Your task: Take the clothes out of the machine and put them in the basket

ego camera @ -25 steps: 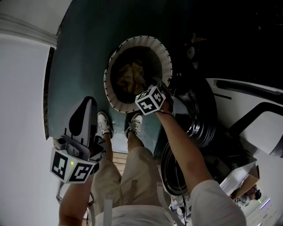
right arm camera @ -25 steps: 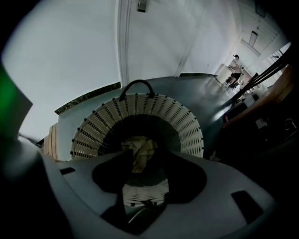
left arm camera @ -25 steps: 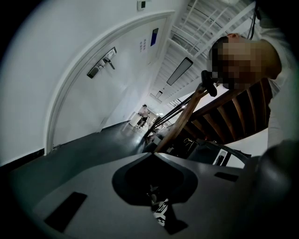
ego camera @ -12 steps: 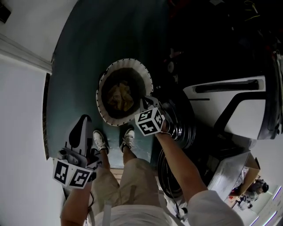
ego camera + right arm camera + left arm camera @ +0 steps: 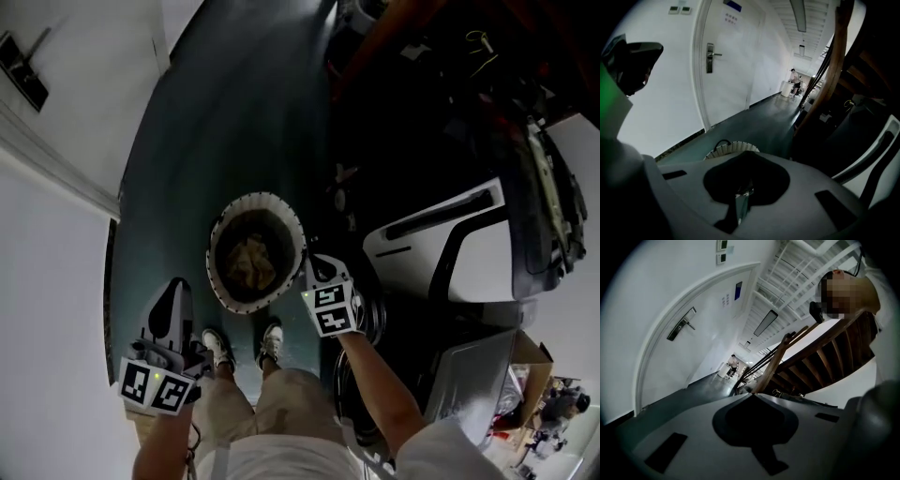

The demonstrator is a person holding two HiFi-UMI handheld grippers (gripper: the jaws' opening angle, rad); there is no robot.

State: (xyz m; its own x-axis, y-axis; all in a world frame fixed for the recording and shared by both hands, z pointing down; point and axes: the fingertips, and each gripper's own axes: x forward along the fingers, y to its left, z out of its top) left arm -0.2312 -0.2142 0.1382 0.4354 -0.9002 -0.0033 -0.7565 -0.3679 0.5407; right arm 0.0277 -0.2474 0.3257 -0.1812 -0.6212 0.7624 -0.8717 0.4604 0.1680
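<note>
Basket (image 5: 214, 267) sits mid-frame on the floor (image 5: 187, 169) with clothes (image 5: 251, 264) in it. Washing machine (image 5: 441, 253) is just to its right, shoes (image 5: 217, 349) right below, wall (image 5: 47, 262) along the left edge.

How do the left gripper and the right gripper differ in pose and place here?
The grey left gripper sits beside the person's left leg, apart from the round white-rimmed basket; the grey right gripper is above that basket's edge. The left gripper points level; the right gripper tilts down. Both are shut and empty, the right gripper's fingers having just closed.
</note>
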